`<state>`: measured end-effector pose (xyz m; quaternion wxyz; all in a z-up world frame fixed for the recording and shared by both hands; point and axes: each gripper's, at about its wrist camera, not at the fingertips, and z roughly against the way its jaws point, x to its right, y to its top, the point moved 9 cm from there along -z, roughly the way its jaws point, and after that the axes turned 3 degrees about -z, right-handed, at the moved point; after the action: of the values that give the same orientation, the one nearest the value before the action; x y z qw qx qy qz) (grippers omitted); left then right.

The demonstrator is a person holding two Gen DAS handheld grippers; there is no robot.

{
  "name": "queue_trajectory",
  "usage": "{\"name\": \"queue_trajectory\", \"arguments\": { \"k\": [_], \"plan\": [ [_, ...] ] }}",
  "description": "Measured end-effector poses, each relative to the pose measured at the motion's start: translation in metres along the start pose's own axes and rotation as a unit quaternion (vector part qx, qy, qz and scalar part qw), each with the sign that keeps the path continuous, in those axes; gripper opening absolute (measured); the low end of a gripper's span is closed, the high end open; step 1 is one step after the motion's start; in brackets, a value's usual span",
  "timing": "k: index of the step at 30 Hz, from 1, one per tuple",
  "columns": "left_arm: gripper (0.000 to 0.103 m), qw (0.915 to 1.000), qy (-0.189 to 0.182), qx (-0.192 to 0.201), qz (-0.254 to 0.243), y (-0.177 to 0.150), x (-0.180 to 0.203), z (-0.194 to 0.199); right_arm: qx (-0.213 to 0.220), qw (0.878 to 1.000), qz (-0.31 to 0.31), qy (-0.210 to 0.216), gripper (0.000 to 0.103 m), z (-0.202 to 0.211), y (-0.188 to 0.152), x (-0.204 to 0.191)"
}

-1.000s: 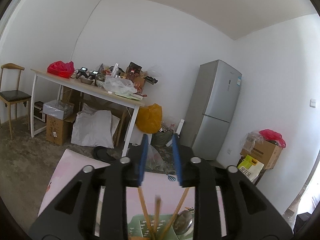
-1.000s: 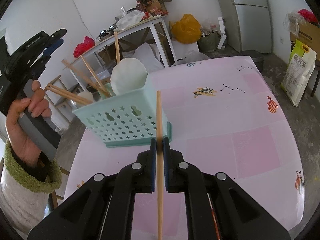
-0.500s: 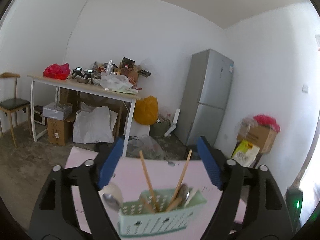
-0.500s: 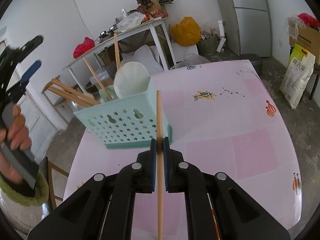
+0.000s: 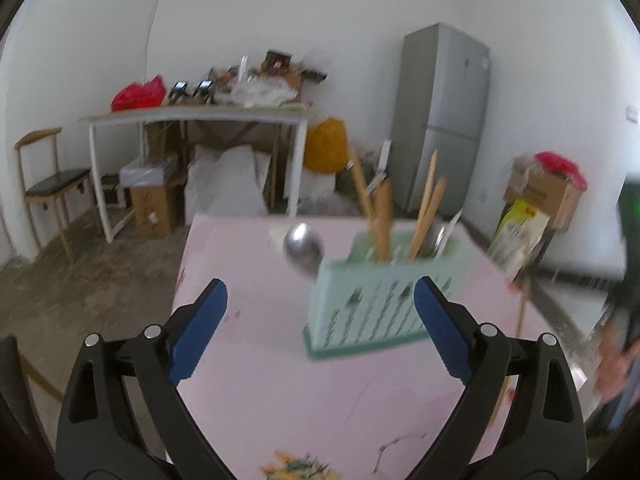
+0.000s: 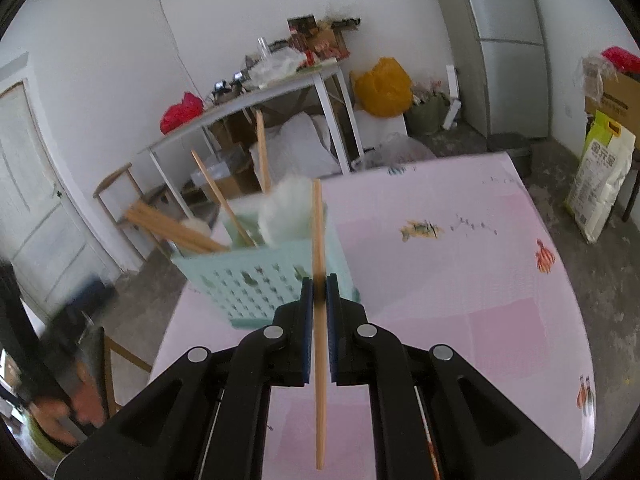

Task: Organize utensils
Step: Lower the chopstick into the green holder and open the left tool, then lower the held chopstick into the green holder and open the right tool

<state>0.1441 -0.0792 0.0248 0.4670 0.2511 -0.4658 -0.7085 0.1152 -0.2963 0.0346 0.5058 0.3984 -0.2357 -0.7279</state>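
Grey fridge [image 5: 444,120], cluttered white table [image 5: 192,118], wooden chair [image 5: 44,180], yellow bag [image 6: 382,88].

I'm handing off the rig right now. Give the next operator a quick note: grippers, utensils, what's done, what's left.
Left gripper: jaws have just been opening, now wide, nothing between them.
Right gripper: shut on one wooden chopstick, held upright near the basket.
Green basket stands on the pink table, already holding chopsticks and a metal spoon.
Left: drop the held chopstick into the basket.
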Motion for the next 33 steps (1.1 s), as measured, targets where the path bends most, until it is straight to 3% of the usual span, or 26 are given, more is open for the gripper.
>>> {"name": "queue_trajectory", "arguments": {
  "k": [7,18,24,29,33],
  "plan": [
    [0.091,0.9989,0.019,-0.042,0.000,-0.037,-0.017,-0.009,0.066,0.997,0.036,0.032,0.007,0.027,0.055,-0.035],
    [0.091,0.9989,0.026,-0.039,-0.005,-0.035,-0.015,-0.007,0.142,0.983,0.088,0.082,0.007,0.045,0.126,-0.097],
    [0.091,0.9989,0.032,-0.035,-0.003,-0.033,-0.017,-0.009,0.201,0.969,0.119,0.074,0.007,0.043,0.160,-0.125],
    [0.091,0.9989,0.038,-0.028,0.003,-0.036,-0.023,-0.009,0.209,0.967,0.134,0.063,0.007,0.002,0.157,-0.137],
    [0.091,0.9988,0.037,-0.033,0.005,-0.039,-0.024,-0.011,0.186,0.970,0.148,0.051,0.007,-0.036,0.135,-0.132]
  ]
}}
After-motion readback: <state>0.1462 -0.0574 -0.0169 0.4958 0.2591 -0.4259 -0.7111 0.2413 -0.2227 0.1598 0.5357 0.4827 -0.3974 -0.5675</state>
